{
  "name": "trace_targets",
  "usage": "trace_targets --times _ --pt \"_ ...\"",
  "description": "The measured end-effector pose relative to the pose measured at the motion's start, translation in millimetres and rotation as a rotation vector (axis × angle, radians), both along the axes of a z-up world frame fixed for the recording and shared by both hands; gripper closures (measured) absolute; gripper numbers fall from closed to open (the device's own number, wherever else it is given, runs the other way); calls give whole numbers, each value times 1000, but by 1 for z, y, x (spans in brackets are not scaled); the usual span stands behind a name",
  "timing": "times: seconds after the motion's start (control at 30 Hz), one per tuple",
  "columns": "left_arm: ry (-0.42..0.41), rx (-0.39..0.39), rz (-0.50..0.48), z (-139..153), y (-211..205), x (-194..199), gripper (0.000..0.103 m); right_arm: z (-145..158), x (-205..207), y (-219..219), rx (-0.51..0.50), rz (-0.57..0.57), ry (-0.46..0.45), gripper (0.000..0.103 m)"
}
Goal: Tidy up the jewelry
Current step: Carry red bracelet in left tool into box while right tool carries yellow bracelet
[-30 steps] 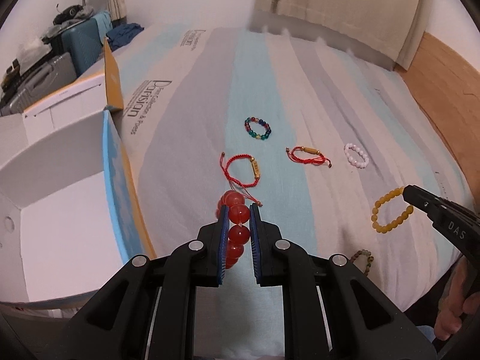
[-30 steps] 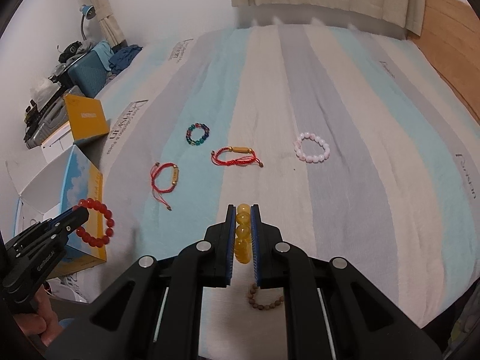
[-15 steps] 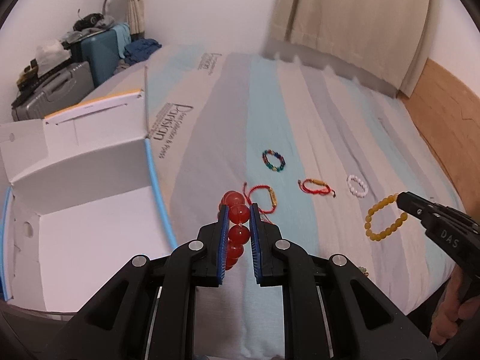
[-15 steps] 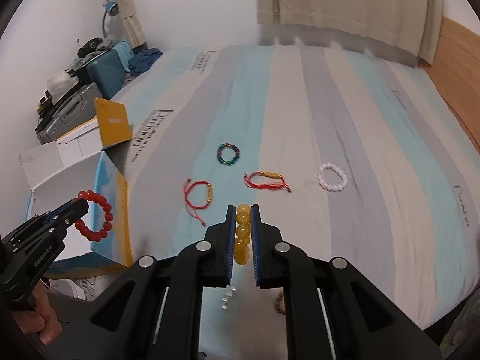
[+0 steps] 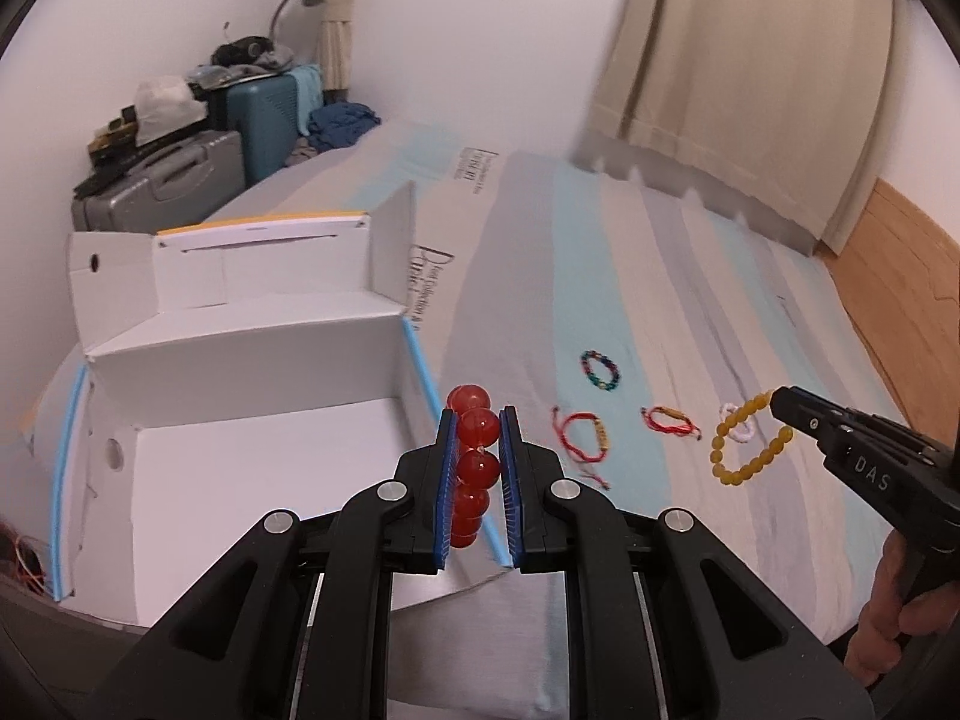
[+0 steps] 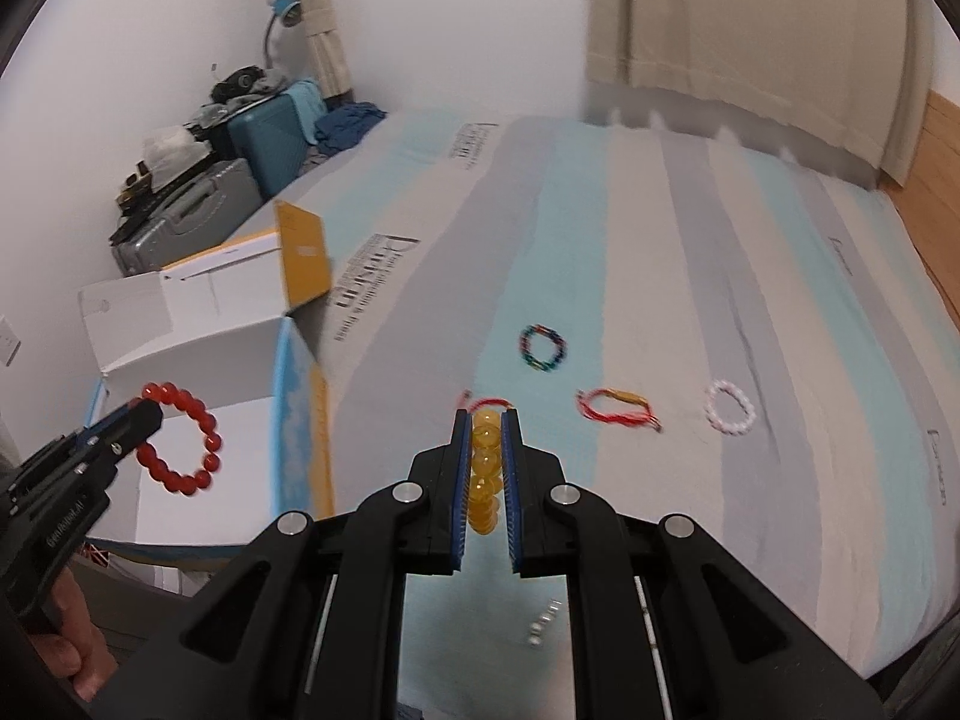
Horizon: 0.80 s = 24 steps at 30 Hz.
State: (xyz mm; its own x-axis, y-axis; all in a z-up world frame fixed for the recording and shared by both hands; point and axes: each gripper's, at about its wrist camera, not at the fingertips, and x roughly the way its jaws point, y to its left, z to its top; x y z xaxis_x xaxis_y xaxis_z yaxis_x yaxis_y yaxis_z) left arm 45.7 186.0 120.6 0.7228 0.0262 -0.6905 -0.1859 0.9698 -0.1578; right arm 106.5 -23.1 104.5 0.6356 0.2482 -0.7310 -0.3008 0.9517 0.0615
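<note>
Red bracelet: glossy round red glass-like beads [image 5: 474, 462], pinched between the left gripper [image 5: 474, 483] pads, hanging at the near rim of the open white cardboard box [image 5: 252, 456].
Yellow bracelet: translucent amber bead loop [image 6: 485, 474], clamped in the right gripper [image 6: 485, 480], well right of the box.
Change: a second ago both grippers were low over the striped bedsheet [image 6: 750, 276]; now lifted and swung boxward.
Meaning: judged drop-off comes next.
Left on sheet: two red cord bracelets [image 5: 585, 438], multicoloured bead ring [image 5: 600, 370], white bead ring [image 6: 729, 407].

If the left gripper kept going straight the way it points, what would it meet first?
Probably the box's blue-edged right wall or the bedsheet beside it; the left gripper, holding the red bracelet, points along that edge. Depth unclear.
</note>
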Motion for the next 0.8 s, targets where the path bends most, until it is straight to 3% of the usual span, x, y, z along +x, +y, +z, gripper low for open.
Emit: trace_targets --times 0.8 --pt "71 68 214 -15 119 -40 90 -5 -17 162 -22 235 -4 94"
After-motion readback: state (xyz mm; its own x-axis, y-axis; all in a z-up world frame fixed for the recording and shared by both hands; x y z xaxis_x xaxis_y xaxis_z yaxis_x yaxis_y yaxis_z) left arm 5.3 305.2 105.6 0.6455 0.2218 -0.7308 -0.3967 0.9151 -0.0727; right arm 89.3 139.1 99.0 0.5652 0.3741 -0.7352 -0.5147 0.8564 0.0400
